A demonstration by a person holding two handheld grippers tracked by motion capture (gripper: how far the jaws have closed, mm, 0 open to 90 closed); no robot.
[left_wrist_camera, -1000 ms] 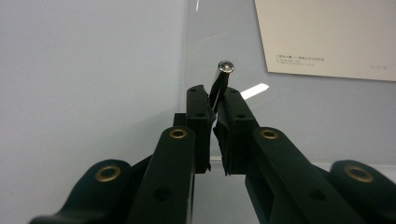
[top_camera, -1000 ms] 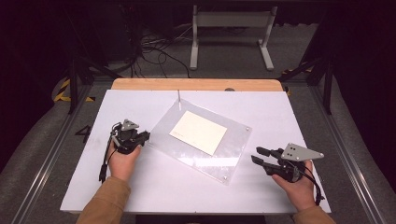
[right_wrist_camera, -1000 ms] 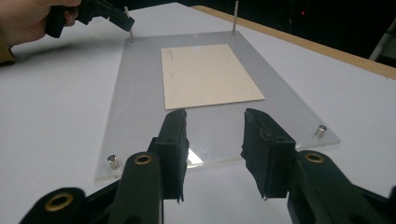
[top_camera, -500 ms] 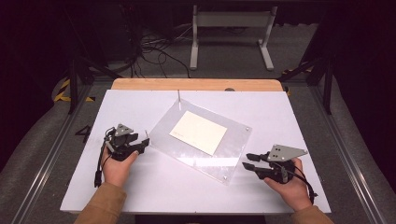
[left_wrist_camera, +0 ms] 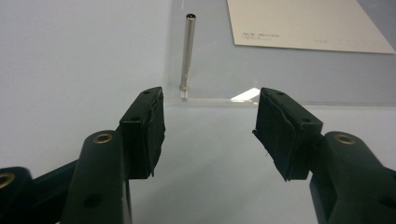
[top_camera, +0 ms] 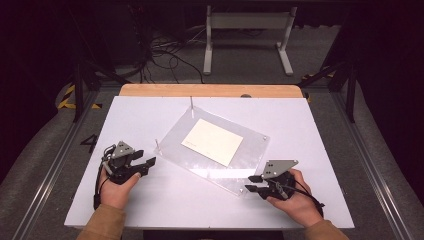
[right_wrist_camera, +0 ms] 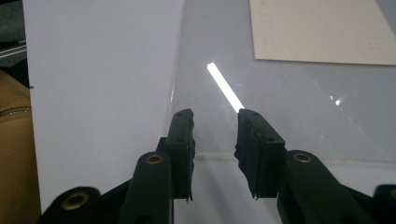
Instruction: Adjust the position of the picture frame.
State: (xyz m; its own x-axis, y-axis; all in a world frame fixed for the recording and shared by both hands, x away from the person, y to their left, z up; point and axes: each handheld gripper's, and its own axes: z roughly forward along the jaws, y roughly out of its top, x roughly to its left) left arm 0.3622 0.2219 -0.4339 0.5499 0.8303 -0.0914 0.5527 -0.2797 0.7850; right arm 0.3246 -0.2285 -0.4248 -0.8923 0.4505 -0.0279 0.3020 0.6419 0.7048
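Clear plastic sheet (top_camera: 220, 150) lies flat mid-table, turned at an angle, w/ a cream card (top_camera: 212, 141) on or under it (can't tell which). Thin metal pins stand at its corners: one at the far corner (top_camera: 192, 106), one at the left corner (left_wrist_camera: 188, 56). White table (top_camera: 150, 200) around it.

Left gripper (top_camera: 145, 166) sits just off the sheet's left corner, jaws wide w/ nothing between them; they've just been opening. In the left gripper view the sheet edge and pin are just ahead of the tips, not touched.

Right gripper (top_camera: 251, 183) is at the sheet's near-right edge, jaws narrower, have just been closing, gap between pads (right_wrist_camera: 184, 140) empty. In the right gripper view the edge runs across just past the tips; can't tell if it's touched yet.

Handling, my guess: sheet is stiff, light, slick and glossy, so pads may slide. It's thin and flat on the table, so getting a jaw under the edge is the hard bit. Best hold is at an edge or corner, both sides at once, kept level so the card doesn't shift. Pins look thin, prob. easy to bend or knock; keep off them.
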